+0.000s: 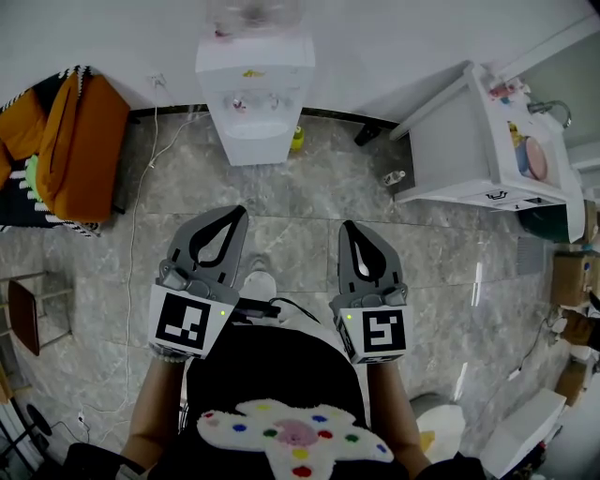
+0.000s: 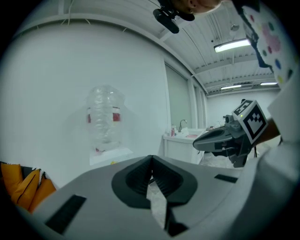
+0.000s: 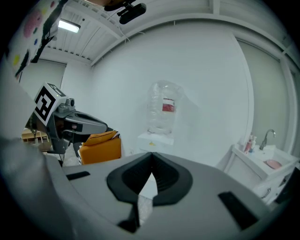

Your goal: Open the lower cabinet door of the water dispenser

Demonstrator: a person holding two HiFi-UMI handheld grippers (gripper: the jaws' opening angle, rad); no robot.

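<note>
A white water dispenser (image 1: 253,98) stands against the far wall, with a clear bottle (image 1: 253,17) on top. Its lower cabinet door is hidden from the head camera's steep angle. The bottle (image 2: 104,119) and the dispenser's top (image 2: 110,155) show ahead in the left gripper view, and the same bottle (image 3: 163,108) in the right gripper view. My left gripper (image 1: 232,217) and right gripper (image 1: 349,231) are held side by side over the floor, well short of the dispenser. Both are shut with nothing between the jaws.
An orange chair (image 1: 80,145) stands at the left. A white sink cabinet (image 1: 469,141) stands at the right, with a small bottle (image 1: 394,176) on the floor beside it. A yellow object (image 1: 297,139) lies next to the dispenser's base. Marble floor (image 1: 309,202) lies between me and the dispenser.
</note>
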